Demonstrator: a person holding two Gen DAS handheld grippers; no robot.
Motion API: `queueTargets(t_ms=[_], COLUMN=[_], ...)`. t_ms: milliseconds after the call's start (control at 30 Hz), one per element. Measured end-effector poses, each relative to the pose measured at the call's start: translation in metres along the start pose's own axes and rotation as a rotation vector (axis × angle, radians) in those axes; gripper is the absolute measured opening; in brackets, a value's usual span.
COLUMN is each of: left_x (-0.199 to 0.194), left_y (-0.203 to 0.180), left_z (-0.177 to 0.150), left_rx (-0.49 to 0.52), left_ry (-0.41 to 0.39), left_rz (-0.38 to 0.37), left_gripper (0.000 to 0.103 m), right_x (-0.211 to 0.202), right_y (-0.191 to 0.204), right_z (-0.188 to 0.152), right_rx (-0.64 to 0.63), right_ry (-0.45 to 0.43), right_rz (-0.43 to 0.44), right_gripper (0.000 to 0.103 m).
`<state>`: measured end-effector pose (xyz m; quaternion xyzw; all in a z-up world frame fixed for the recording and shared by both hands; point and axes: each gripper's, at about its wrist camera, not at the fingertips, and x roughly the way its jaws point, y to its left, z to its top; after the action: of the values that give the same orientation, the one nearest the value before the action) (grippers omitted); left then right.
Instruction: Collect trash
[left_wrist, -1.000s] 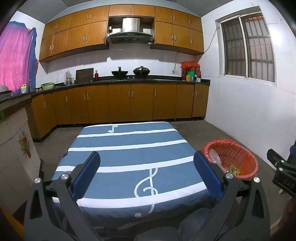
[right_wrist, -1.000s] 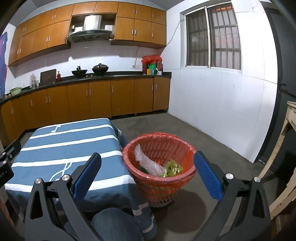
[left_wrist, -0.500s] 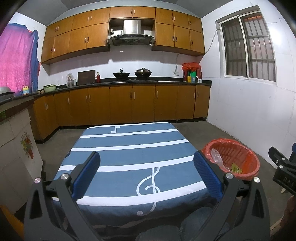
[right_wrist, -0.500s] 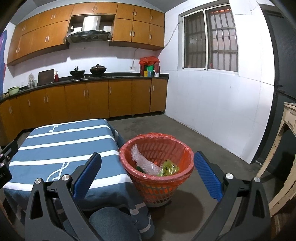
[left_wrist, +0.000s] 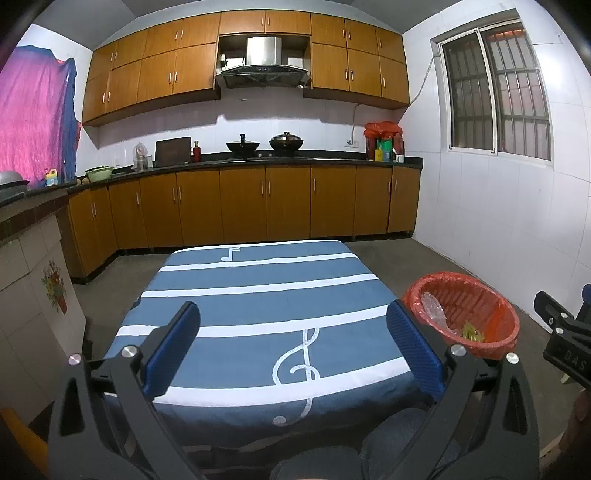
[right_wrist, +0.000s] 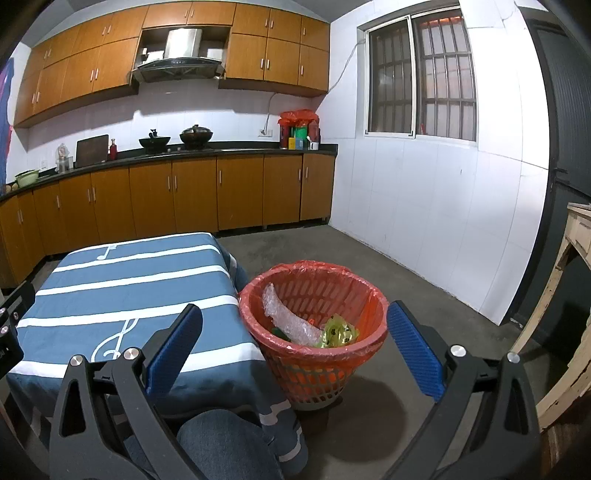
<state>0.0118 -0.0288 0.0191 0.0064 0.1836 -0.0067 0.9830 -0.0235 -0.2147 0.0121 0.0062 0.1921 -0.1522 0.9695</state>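
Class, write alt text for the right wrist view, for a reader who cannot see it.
An orange trash basket lined with a red bag stands on the floor beside a table under a blue striped cloth, holding bubble wrap and a yellow-green wrapper. The right gripper frames it, blue-padded fingers wide open and empty. Wooden kitchen cabinets line the far wall.

tabletop (left_wrist: 258, 295) lies bare; basket (right_wrist: 314, 354) touches its corner.

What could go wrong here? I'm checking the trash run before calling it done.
The basket stands tight against the hanging tablecloth; a careless pull on its red liner might snag the cloth. The bubble wrap rises toward the rim and could spill if the basket tips.
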Motion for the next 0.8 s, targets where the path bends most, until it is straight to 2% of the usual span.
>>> queueTargets(t_ms=[400, 800], left_x=[0.0013, 0.0031], left_y=[0.0014, 0.0028], left_z=[-0.0053, -0.0068], left_rx=[-0.005, -0.013], left_ry=[0.021, 0.035], left_rz=[0.038, 0.043], left_gripper=[0.099, 0.099], right_x=[0.0018, 0.0024], right_y=[0.0014, 0.0014], right_z=[-0.0027, -0.0028], right_rx=[-0.001, -0.002], right_ry=[0.011, 0.015], right_rz=[0.0, 0.0], right_gripper=[0.099, 0.099])
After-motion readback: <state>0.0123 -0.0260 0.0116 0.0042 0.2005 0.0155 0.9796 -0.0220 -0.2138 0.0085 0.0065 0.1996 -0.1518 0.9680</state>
